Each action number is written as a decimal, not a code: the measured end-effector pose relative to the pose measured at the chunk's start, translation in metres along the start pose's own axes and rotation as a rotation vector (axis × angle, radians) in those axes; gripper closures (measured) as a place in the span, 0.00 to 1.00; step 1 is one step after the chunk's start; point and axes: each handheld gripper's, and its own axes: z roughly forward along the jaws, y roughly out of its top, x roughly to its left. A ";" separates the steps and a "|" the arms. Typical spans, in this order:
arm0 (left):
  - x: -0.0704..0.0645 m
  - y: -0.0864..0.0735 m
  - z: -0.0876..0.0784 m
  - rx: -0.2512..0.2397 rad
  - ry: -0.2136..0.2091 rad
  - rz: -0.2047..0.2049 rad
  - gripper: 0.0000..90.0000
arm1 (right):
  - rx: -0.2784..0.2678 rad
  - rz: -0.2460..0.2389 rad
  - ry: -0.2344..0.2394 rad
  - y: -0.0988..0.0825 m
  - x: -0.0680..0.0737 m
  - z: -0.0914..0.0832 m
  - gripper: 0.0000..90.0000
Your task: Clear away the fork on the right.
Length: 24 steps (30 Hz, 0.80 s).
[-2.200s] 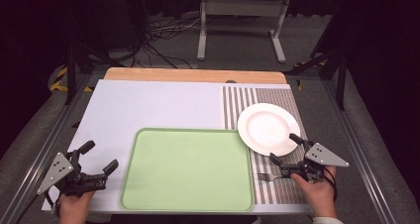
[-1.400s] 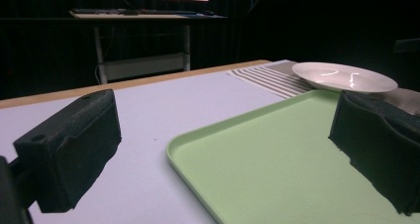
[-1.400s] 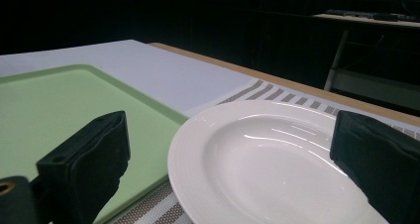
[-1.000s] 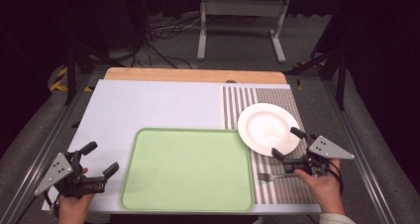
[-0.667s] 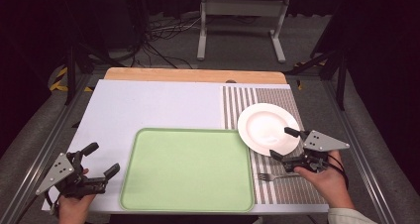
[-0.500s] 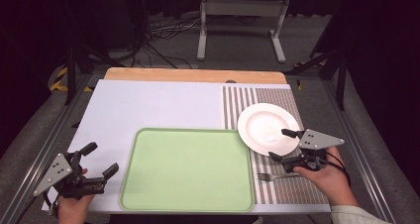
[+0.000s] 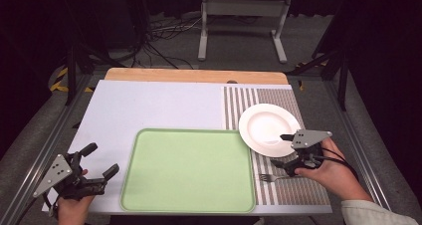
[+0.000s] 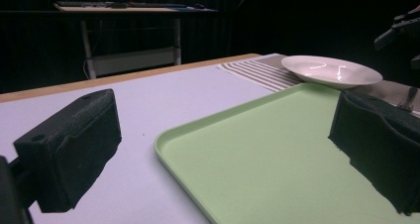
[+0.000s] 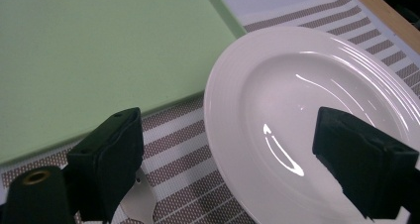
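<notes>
Plate (image 7: 268,128) handling: lying on striped mat (image 7: 298,185) at table (image 7: 164,105) right side, right gripper (image 7: 278,149) fingers apart, just closing slightly, rim between them untouched; treating as stiff, glossy, breakable, pinching near rim.

Text: none could be read.
Plate (image 7: 268,129): bore no mark or brand.
Tray (image 7: 189,169): carried no label.
Striped mat (image 7: 298,190): showed a pattern, no letters or numbers.

Table (image 7: 164,105) carries tray (image 7: 189,170) and striped mat (image 7: 298,190).
</notes>
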 end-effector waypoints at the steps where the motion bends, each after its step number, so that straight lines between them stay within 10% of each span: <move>1: 0.000 0.000 0.000 0.000 0.001 -0.001 0.00 | 0.016 -0.001 0.006 0.000 0.000 0.001 0.15; 24: 0.000 0.000 -0.001 -0.010 0.003 -0.001 0.00 | 0.317 -0.126 0.160 -0.003 0.008 0.010 0.16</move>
